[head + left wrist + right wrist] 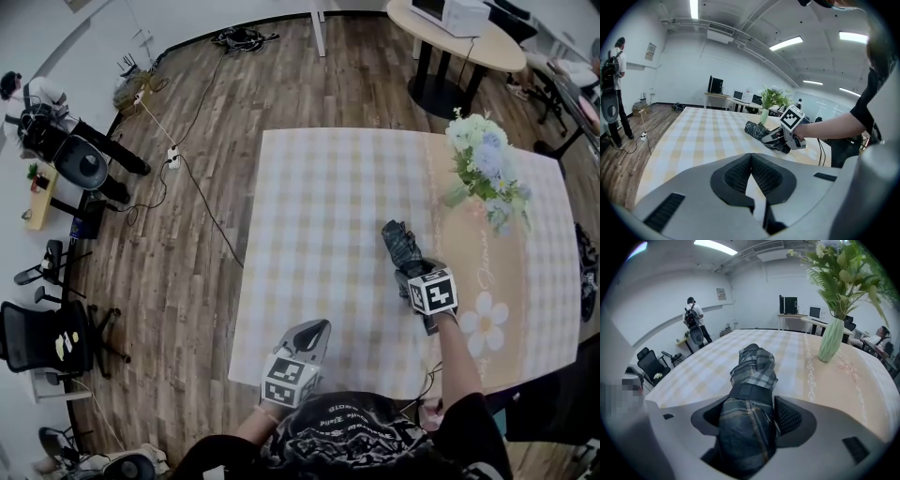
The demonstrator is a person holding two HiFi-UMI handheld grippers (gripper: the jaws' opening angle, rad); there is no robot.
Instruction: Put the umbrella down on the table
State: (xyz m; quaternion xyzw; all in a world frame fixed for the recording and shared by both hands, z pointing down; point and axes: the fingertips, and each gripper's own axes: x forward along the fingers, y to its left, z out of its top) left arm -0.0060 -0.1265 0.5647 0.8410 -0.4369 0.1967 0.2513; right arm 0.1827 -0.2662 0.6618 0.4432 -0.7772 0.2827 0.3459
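A table under a pale checked cloth fills the middle of the head view. The folded plaid umbrella lies on it right of centre, its far end pointing toward the top of the frame. The right hand-held gripper sits over the near end of the umbrella, its marker cube just below it and the person's forearm running down to the bottom edge.

In the right gripper view the umbrella runs straight out between the jaws, a dark strap wrapped round its middle. The jaws stand spread to either side of it. The ribbed face of the pad at the right of that frame shows bare beside the fabric and does not appear to press on it. The umbrella's far end rests on the cloth.

The left hand-held gripper hangs over the near edge of the table at lower centre, well apart from the umbrella. Its jaws are pressed together at the tips with nothing between them.

A green vase of flowers stands at the table's upper right corner. Wooden floor surrounds the table, with office chairs at the left edge.
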